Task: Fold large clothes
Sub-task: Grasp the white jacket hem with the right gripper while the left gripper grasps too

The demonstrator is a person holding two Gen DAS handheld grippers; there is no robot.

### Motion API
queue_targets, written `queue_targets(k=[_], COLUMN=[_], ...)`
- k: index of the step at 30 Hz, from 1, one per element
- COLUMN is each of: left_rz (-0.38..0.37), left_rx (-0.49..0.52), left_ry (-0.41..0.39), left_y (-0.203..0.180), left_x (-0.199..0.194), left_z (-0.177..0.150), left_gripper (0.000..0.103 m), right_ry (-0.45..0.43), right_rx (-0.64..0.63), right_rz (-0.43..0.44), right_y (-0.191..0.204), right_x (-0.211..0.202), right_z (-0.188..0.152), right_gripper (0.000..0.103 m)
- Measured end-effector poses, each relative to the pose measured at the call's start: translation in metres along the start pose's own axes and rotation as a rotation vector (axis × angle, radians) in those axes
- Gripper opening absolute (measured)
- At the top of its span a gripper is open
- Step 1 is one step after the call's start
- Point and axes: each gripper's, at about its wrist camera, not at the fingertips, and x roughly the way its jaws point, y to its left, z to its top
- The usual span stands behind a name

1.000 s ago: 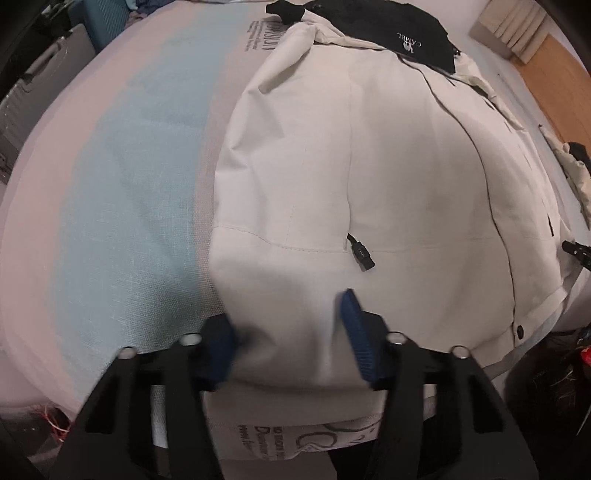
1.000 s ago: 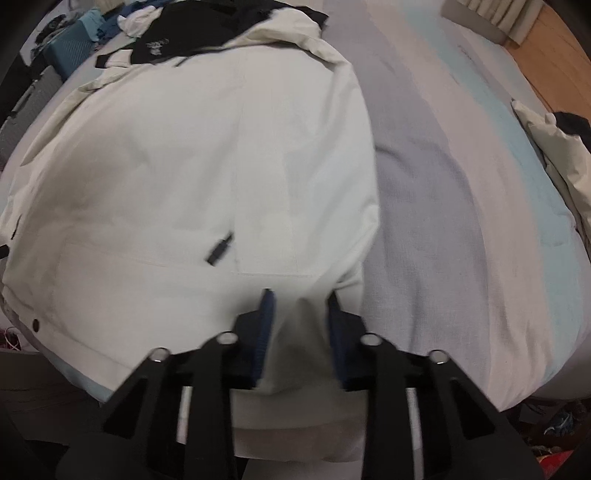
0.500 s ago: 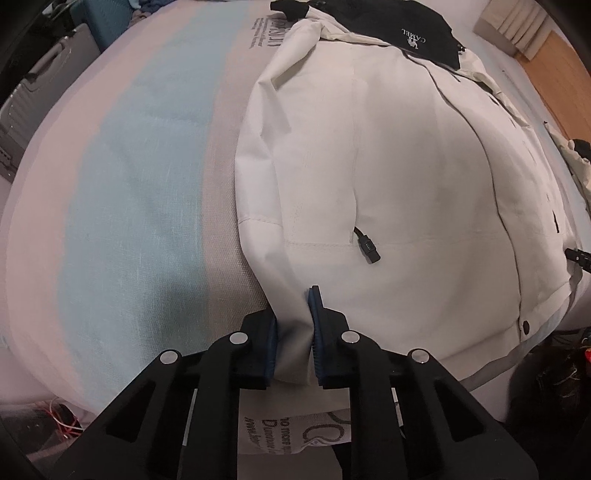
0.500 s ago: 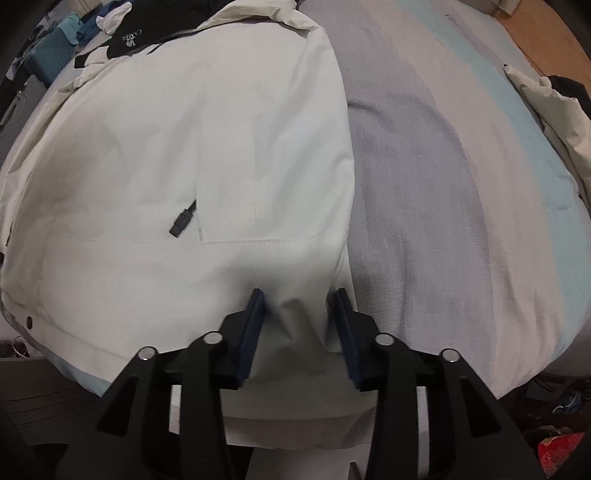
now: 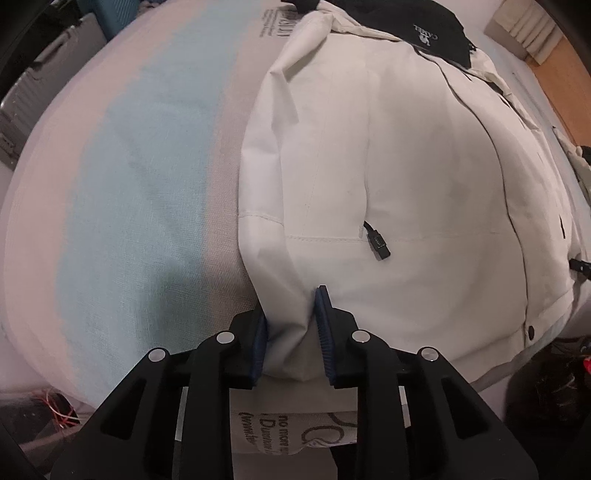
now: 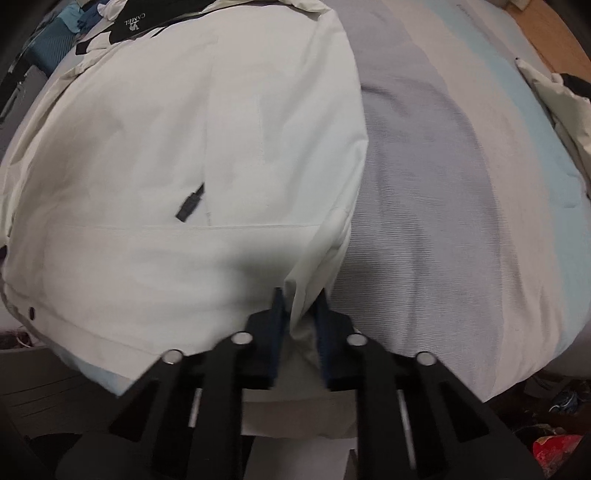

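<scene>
A cream-white jacket [image 5: 388, 166] lies spread flat on the striped bed [image 5: 129, 184], its black collar lining [image 5: 424, 29] at the far end. A black zipper pull [image 5: 376, 242] shows on its front. My left gripper [image 5: 291, 304] pinches a bunch of fabric at the jacket's near left hem corner, and its jaws are opening slightly. In the right wrist view, my right gripper [image 6: 300, 295] has the jacket [image 6: 184, 147] near right hem corner between its pads, its jaws closing on the fold. Both grippers point steeply down at the bed's near edge.
Bare striped bedsheet [image 6: 461, 184] stretches right of the jacket. Another pale garment [image 6: 554, 96] lies at the bed's far right edge, by wooden floor [image 6: 554, 29]. A grey suitcase [image 5: 22, 122] stands left of the bed. Dark clutter [image 5: 546, 387] sits below the near edge.
The left jaws went from wide apart to pinching the hem corner. The right jaws widened, then closed again on the other corner, pulling the fabric into a raised fold.
</scene>
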Motion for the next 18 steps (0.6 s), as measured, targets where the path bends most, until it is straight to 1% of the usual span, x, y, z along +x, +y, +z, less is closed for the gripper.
queue_targets(k=[1,2,4,6,9,14,18], left_rz=[0.0,-0.002,0.001,-0.009,-0.016,-0.025,-0.025], left_rx=[0.012,0.025,0.051,0.053,0.045,0.044,0.081], left_ry=[0.003,0.005,0.008,0.012,0.017,0.012,-0.002], left_y=[0.001,0.001,-0.003,-0.004,-0.004,-0.005,-0.01], left_x=[0.0,0.0,-0.001,-0.002,-0.005,-0.016,-0.031], left_z=[0.001,0.002,0.002,0.003,0.005,0.006,0.009], left_gripper=[0.021,0.016,0.012,0.006,0.003,0.003,0.003], right_ry=[0.007,0.008,0.004,-0.006,-0.019,-0.031,-0.028], right_rx=[0.017,0.028,0.028,0.032,0.072,0.062,0.039], right_rz=[0.013,0.02,0.016,0.021,0.058,0.074,0.079], right_y=[-0.001,-0.001,0.002,0.001,0.002,0.006,0.009], right_x=[0.0,-0.001,-0.004,-0.007,-0.016,-0.031,-0.039], right_z=[0.001,0.003,0.003,0.003,0.004,0.01,0.013], right_gripper=[0.012,0.011,0.01,0.01,0.009,0.008,0.008])
